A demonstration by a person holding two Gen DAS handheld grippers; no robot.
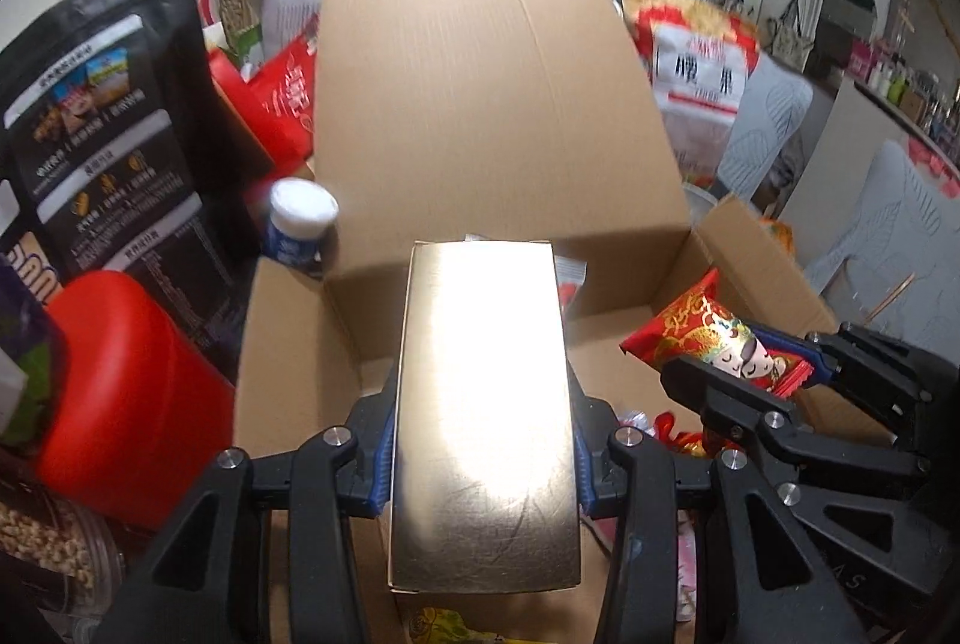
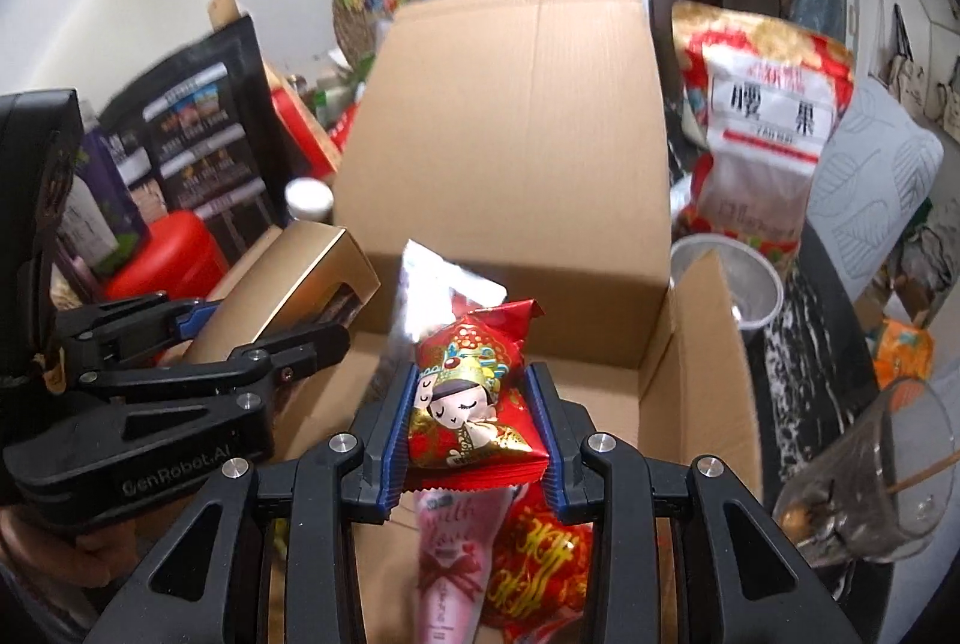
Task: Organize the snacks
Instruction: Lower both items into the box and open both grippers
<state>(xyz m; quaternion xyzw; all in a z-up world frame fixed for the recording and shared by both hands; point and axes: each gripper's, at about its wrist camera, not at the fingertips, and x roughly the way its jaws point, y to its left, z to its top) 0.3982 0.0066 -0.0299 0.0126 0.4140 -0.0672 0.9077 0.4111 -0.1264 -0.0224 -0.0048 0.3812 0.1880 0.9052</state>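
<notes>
Both fingers (image 1: 384, 449) pairs clamped: left on gold box (image 1: 486, 416), right on red packet (image 2: 474, 404).

Gold box (image 1: 486, 404) and red cartoon-printed packet (image 2: 471, 404) held above open carton (image 2: 510, 152)

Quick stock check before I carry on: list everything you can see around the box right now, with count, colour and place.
Cardboard box: one, brown, centre, flaps open.
Gold box: one, shiny gold, clamped in the left gripper above the cardboard box.
Red snack packet: one, red with a cartoon figure, clamped in the right gripper.
Pink packet: one, pink, inside the cardboard box.
Red-and-gold packet: one, beside the pink packet.
Black pouch: one, black, left of the cardboard box.
Red container: one, red, front left.
Cashew bag: one, red and white, right.
Glass: one, clear, far right.
Left gripper: black, blue pads.
Right gripper: black, blue pads.
</notes>
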